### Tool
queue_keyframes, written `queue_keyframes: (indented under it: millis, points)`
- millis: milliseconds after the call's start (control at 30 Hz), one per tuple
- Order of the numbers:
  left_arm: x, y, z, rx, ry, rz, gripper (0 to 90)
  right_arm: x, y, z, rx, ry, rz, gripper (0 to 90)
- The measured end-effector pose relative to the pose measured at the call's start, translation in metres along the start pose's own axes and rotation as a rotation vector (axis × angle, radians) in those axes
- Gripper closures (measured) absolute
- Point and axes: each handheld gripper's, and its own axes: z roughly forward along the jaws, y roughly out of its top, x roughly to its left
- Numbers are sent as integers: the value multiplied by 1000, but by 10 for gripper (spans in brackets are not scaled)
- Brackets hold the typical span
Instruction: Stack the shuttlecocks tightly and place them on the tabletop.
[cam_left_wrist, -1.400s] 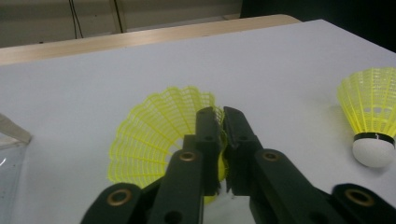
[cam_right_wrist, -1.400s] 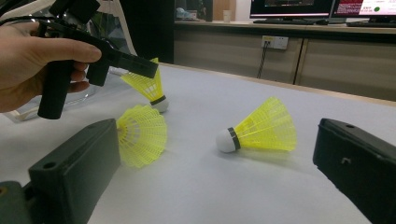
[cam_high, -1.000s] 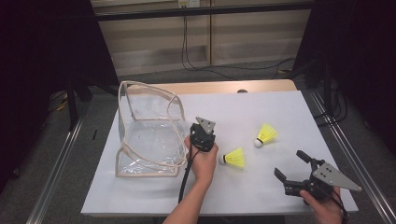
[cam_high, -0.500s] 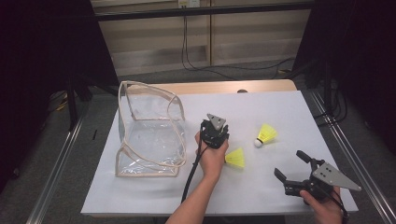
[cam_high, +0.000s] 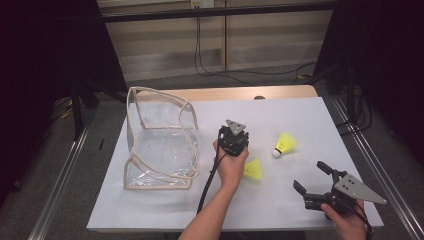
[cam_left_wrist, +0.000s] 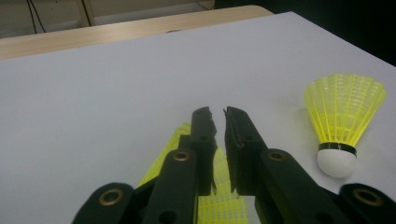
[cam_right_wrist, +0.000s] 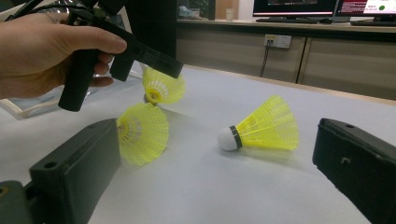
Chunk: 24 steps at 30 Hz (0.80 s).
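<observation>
Left claw (cam_left_wrist: 218, 116) is raised over the middle of the worktop (cam_high: 300, 115); its jaws have just been closing and now stand nearly together, with yellow mesh showing in the slit. Judged to be nipping the skirt edge of the pinched shuttlecock (cam_right_wrist: 161, 86), though the hold is thin and partly hidden.

Right claw (cam_high: 310, 176) is at 5 o'clock, jaws wide apart, nothing between them.

Near shuttlecock (cam_high: 252, 170) lies on its side just at 4 o'clock of the left hand; far shuttlecock (cam_high: 285, 144) lies at 3 o'clock, cork toward the centre. Clear bag (cam_high: 160, 145) stands at 9 o'clock, mouth up and sagging.

Risks, as judged:
- the grip is on soft mesh only; the skirt may fold and slide out on the way to the bag, and the shuttlecock would drop and roll;
- more squeeze could crease the skirt for good;
- the left forearm passes right beside the near shuttlecock; a sweep toward 9 o'clock may knock it away;
- the bag's rim leans inward; a low approach could catch it and tip or shove the bag toward the worktop edge;
- the trailing cable may drag across the bag's front.
</observation>
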Motion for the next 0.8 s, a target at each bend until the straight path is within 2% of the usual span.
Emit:
queue_keyframes:
  millis: [200,467,533,700,800]
  points:
    - [-2,3,0,12,-14,11,842,0,0,0,3,1,-1,6]
    - [-1,3,4,9,-19,7,830,0,0,0,3,3,-4,6]
    - [-1,3,6,5,-29,-4,828,0,0,1,3,4,-4,6]
    - [-2,5,8,6,-38,8,824,0,0,1,3,7,-5,6]
    - [-1,4,10,10,-40,-4,830,0,-1,1,6,8,-1,7]
